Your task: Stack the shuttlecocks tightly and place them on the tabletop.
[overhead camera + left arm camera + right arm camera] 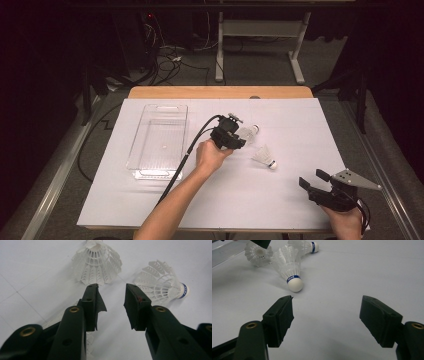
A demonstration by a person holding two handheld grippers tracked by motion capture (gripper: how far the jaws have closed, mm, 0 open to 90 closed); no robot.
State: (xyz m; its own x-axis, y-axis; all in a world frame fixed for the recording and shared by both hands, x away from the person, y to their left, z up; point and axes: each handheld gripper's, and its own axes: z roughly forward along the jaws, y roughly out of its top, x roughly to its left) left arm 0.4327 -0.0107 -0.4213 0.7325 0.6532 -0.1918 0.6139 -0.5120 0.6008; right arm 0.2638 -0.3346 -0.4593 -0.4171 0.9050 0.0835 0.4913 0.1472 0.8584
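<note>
**Three shuttlecocks, two grippers, one tray**

We count three shuttlecocks, all lying on their sides mid-sheet. The near shuttlecock (265, 156) has its long axis running diagonally in the high view, with the cork toward the front right and the skirt toward the back left. The far shuttlecock (250, 131) lies just behind it, with its cork pointing right and slightly away. The third shuttlecock (258, 255) lies under the left gripper (111, 290). In the right gripper view its open skirt faces the camera.

The left gripper's jaws stand partly spread and clamp nothing. In its own view only bare sheet lies between the pads, and two skirts lie just past the tips.

The right gripper (313, 178) is spread wide and holds nothing. It sits near the front right corner of the sheet (280, 200), well apart from the shuttlecocks. The sheet between them is bare.

The single clear tray (146, 125) lies left of the left hand (210, 156), with its long side running front to back. The shuttlecocks are well in from every edge of the sheet.
</note>
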